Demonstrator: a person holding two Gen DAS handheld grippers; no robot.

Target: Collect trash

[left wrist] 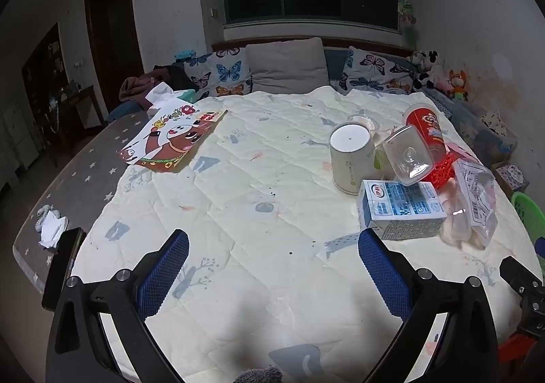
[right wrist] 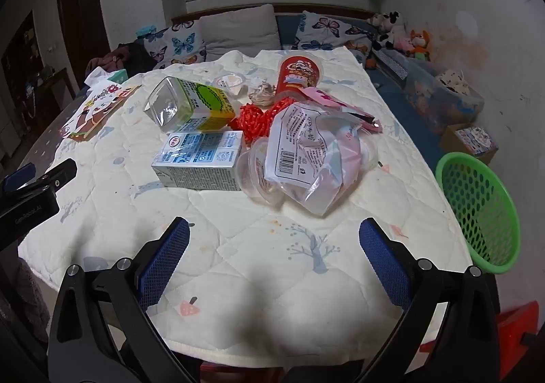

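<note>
L tool (left wrist: 273, 258): jaws spread wide, nothing btwn the blue pads (left wrist: 163, 275), held low and pointing fwd, empty. R tool (right wrist: 274, 255): same, jaws wide apart, blue pads (right wrist: 385, 267) clear, empty, aimed fwd. Both roughly level, side by side; L tool's black body shows at left edge of R wrist view, R tool's body at right edge of L wrist view.

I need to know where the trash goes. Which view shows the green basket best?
The right wrist view: the green basket shows its rim and perforated wall, standing off the quilt's right edge. The left wrist view catches only a cropped green sliver at the frame's right edge.
</note>
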